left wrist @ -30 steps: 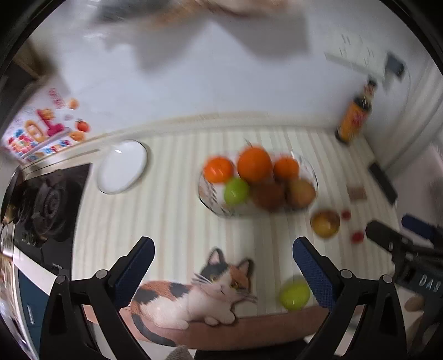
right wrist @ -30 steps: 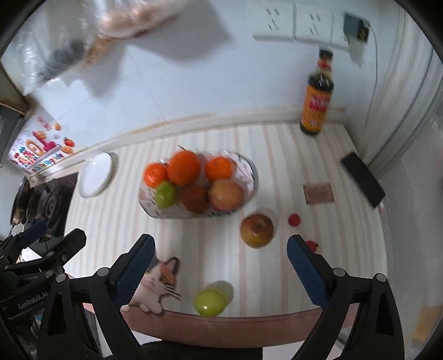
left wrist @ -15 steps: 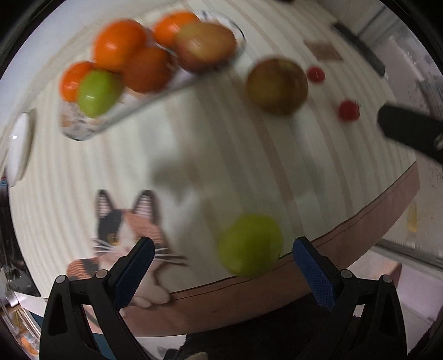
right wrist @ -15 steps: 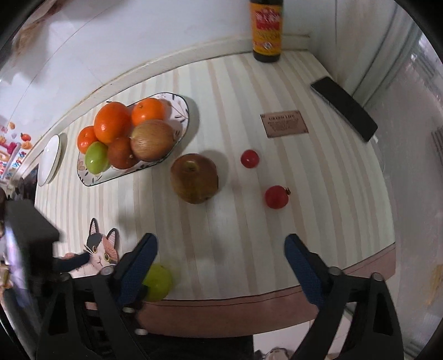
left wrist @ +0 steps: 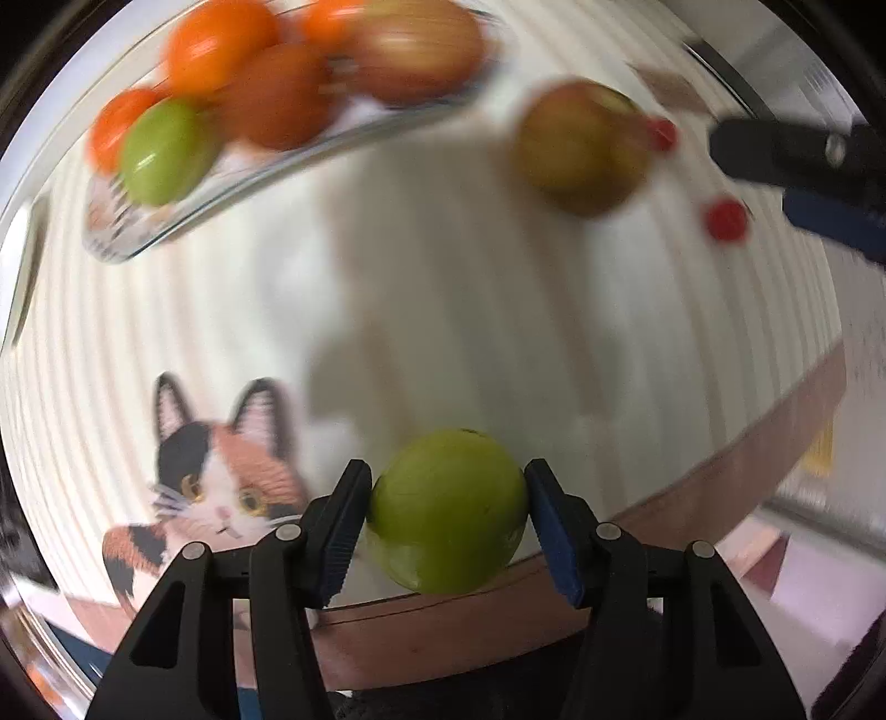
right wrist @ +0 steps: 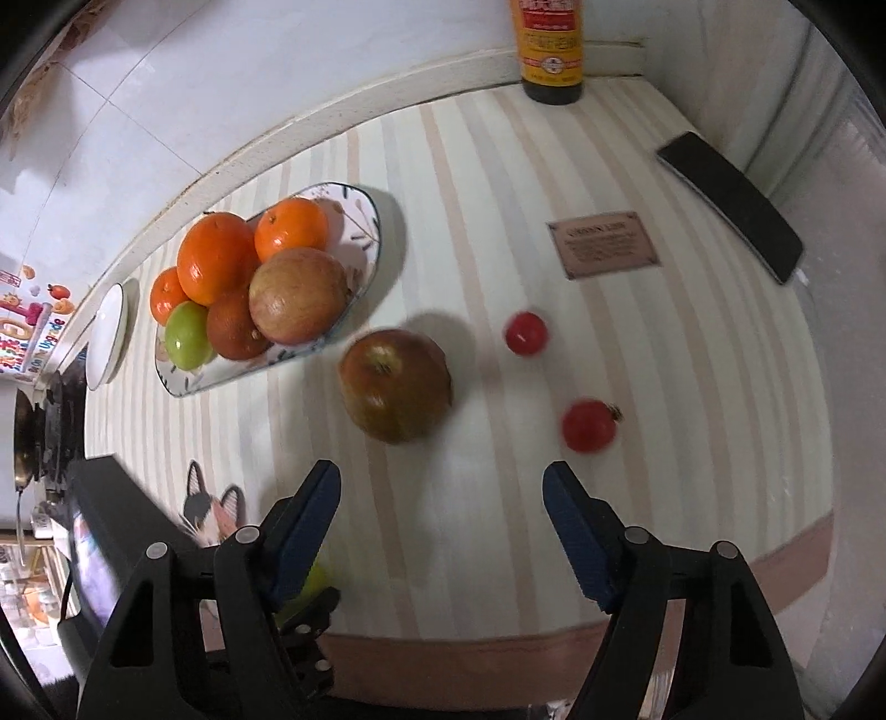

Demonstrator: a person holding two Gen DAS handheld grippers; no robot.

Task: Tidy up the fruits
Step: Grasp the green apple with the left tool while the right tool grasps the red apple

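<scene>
The left tool point(left wrist: 446, 512) is closed on a green fruit point(left wrist: 447, 509), both blue pads pressed against its sides, right at the near edge of the surface point(right wrist: 692, 387), beside the printed cat point(left wrist: 221, 476). The right tool point(right wrist: 441, 526) stands wide with nothing between its pads, hovering over the near edge, short of the large brownish apple point(right wrist: 394, 385).

By my reading the task is a good way along but not finished. The plate point(right wrist: 365, 221), toward the far left part of the surface, already carries six fruits: three oranges point(right wrist: 213, 259), a green fruit in the plate point(right wrist: 187, 335), a dark reddish-brown fruit point(right wrist: 235, 331) and a pale reddish apple point(right wrist: 298, 294). Four remain outside it: the green fruit in the left tool, the large brownish apple just beside the plate's near rim, and two small red fruits point(right wrist: 526, 332), the second small red fruit point(right wrist: 588, 425) lying nearer the front edge. So one fruit is picked up and not yet delivered, three are untouched.

Other things, one of each: a sauce bottle point(right wrist: 551, 52) at the far edge, a dark phone point(right wrist: 731, 205) along the right edge, a small brown card point(right wrist: 602, 243) near it, and a white dish point(right wrist: 108, 332) at the left edge beside the stove point(right wrist: 39, 421).
</scene>
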